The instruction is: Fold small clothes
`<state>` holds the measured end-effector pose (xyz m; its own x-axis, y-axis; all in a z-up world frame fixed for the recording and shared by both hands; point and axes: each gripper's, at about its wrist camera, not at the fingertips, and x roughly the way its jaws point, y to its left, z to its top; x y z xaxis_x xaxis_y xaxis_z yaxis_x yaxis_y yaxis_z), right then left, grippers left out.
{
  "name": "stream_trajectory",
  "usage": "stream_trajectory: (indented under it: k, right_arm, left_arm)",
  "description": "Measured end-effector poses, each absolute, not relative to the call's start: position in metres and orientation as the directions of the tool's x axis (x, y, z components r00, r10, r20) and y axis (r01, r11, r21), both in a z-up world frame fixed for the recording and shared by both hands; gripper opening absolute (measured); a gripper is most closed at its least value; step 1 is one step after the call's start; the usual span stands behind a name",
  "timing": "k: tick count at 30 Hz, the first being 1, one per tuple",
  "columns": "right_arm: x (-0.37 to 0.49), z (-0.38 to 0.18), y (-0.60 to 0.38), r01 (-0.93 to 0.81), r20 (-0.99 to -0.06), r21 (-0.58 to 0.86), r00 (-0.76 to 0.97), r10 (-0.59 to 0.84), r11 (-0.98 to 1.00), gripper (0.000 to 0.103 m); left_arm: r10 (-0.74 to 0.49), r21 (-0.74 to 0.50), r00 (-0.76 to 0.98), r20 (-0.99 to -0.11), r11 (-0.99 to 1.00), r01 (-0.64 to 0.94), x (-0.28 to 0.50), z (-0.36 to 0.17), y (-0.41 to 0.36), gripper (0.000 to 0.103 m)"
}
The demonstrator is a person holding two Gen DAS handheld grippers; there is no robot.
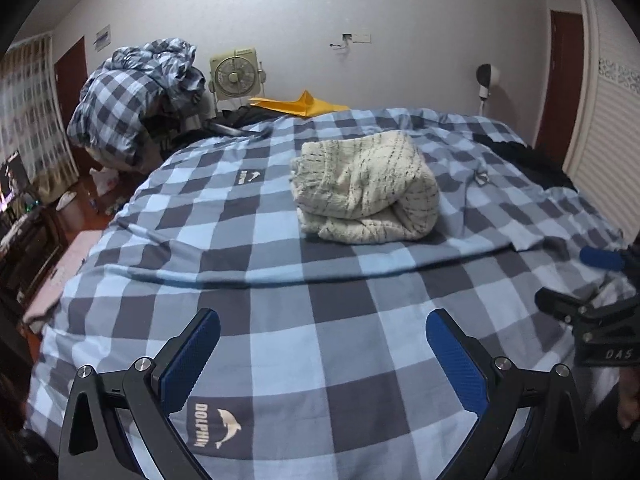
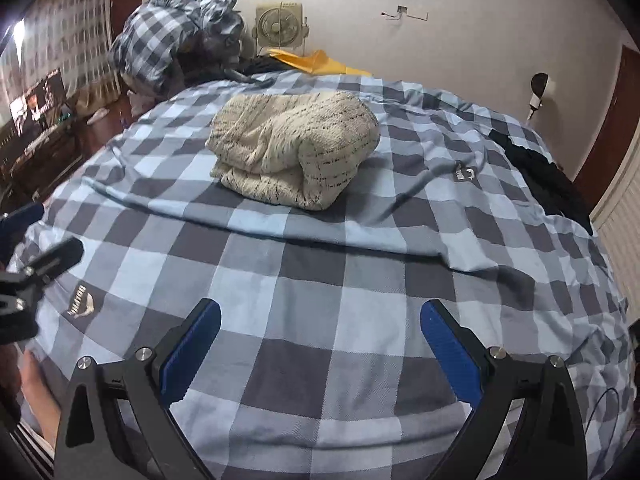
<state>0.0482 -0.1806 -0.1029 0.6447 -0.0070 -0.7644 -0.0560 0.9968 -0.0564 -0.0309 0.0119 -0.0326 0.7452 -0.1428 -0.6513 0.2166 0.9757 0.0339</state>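
Resting folded in a thick bundle on the checked bed cover (image 1: pixel 280 320), the cream knitted sweater (image 1: pixel 366 188) lies well ahead of the left gripper (image 1: pixel 323 354) and right gripper (image 2: pixel 320 344), both with fingers spread apart, empty, above the cover's near edge.

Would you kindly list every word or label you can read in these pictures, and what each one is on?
"DOLPHIN", beside a dolphin figure, on the blue, grey and white checked bed cover, on the patch nearest the left gripper.
"DAS", on the right gripper's black body.
The cover's other patches are too small or blurred to read.
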Motion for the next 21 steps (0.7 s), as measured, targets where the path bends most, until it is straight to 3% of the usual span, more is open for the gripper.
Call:
stream_trajectory:
  k: [8, 21]
  right_arm:
    - [0.042, -0.099, -0.183, -0.047, -0.767, -0.041, 0.642, -0.001, 0.998, 0.098]
    - [0.038, -0.097, -0.188, -0.028, -0.774, -0.022, 0.634, 0.001, 0.999, 0.098]
  left_arm:
    - [-0.144, -0.002, 0.728, -0.670, 0.981, 0.192, -0.028, -0.034, 0.017, 0.103]
    - [-0.122, 0.066, 0.742, -0.659, 0.974, 0.219, -0.032, -0.035, 0.007, 0.103]
